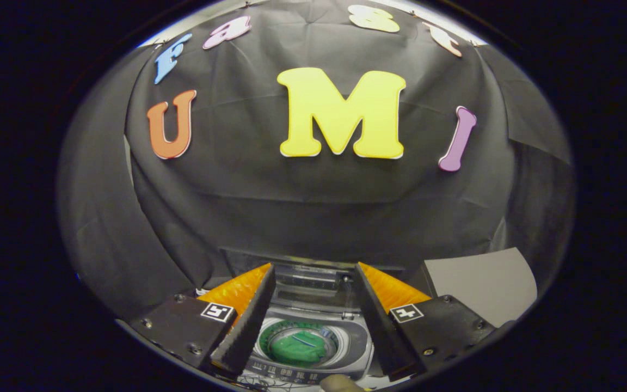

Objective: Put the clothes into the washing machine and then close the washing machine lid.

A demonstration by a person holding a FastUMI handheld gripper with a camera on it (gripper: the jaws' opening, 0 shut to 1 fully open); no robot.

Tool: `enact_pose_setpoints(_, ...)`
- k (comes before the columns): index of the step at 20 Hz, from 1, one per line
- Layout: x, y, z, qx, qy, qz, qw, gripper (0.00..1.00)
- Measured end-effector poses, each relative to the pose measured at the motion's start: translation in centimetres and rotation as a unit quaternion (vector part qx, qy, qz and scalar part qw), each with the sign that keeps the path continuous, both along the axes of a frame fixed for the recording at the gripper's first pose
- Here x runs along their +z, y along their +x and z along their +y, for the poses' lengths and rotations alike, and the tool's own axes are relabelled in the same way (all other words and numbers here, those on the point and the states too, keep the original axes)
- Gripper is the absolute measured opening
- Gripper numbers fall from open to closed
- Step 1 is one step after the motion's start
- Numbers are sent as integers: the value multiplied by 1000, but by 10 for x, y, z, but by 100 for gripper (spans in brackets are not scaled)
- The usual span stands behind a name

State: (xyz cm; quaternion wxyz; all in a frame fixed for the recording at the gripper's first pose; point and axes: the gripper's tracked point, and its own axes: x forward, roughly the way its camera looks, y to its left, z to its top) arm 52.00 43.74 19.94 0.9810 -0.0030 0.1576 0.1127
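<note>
- Between the two fingers, low down, sits the washing machine [313, 340], a small grey top-loader seen from above.
- Its lid [313, 283] stands raised at the back, drum wide open.
- Green clothes [298, 348] lie down inside the round drum, a pale streak across them.
- Gripper [309, 316] hangs above the machine, fingers spread wide apart, gripping nothing; the drum shows in the gap.
- Orange finger backs flare to either side.
- Off to the right, beyond the right finger, a grey panel [482, 283] leans against the black cloth.
</note>
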Motion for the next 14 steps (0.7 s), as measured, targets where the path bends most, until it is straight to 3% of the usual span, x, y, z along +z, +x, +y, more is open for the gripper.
enact_pose_setpoints(5,7,37,7,-10,15,14,1000,90)
enact_pose_setpoints(14,-37,108,32,-21,20,78,997,90)
